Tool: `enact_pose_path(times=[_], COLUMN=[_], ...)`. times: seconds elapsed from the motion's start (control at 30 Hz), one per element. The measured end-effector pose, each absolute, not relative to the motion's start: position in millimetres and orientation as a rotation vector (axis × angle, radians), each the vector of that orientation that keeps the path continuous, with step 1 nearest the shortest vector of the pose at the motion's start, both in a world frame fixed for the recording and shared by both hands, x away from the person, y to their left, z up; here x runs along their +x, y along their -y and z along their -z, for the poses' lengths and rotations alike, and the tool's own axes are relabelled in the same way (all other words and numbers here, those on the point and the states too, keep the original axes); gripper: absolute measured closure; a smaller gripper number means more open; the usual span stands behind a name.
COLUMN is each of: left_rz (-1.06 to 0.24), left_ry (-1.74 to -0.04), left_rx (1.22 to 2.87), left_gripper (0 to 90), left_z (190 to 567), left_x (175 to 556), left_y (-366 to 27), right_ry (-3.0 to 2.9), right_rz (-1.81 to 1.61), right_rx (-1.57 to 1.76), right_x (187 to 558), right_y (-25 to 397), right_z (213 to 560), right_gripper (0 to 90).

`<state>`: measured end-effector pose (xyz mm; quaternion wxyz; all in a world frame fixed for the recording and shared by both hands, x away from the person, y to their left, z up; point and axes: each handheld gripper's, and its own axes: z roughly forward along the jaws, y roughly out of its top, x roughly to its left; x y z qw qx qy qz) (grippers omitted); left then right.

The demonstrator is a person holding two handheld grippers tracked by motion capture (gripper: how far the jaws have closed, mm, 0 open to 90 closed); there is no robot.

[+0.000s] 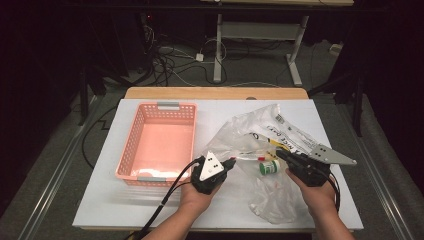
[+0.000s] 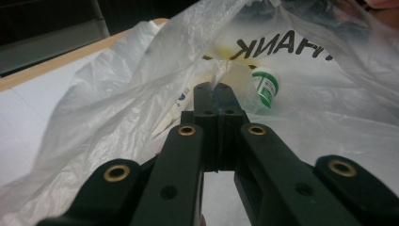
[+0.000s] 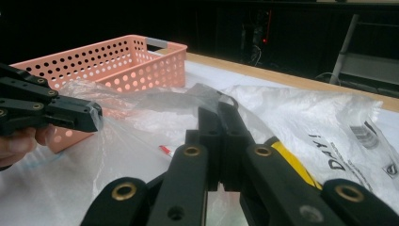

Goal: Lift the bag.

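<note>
From where I stand, both tools are working the mouth of a crumpled, clear plastic shopping bag with black and yellow print (image 1: 260,137), which lies on the white surface (image 1: 115,200) to the right of an empty pink perforated plastic basket (image 1: 131,150). The left hand-held gripper (image 1: 231,163) has its jaws pressed together on a fold of the bag's film at the near left edge of the opening; the left gripper view shows the thin plastic bunched right at its tips. The right hand-held gripper (image 1: 281,154) is likewise closed, pinching the opposite edge of the film, as the right gripper view shows. Between the two, just inside the held-apart opening, lies a small white bottle with a green label (image 1: 270,167), on its side with its long axis running roughly left to right across the surface. It sits a little nearer the right tool than the left, just beside and below its tips. I would judge the bottle is what comes out next, probably bound for the basket on the left.
</note>
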<state>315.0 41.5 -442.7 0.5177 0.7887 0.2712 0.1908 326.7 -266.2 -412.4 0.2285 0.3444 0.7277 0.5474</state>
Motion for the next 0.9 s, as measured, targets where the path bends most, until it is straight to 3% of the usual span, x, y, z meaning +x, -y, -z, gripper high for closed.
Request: enact_pose_path(times=[0.37, 0.9], left_rz=[-0.534, -0.671], left_ry=[-0.644, -0.56], left_rx=[1.844, 1.714], left_gripper=[88.4, 88.4], left_z=[423, 356], left_x=[312, 336], left_y=[-41, -27], right_ry=[-1.987, -1.83], right_rz=[-1.532, -1.607], right_rx=[0.925, 0.914], right_x=[326, 345], right_y=[259, 251], right_z=[407, 372], right_gripper=[90.0, 90.0])
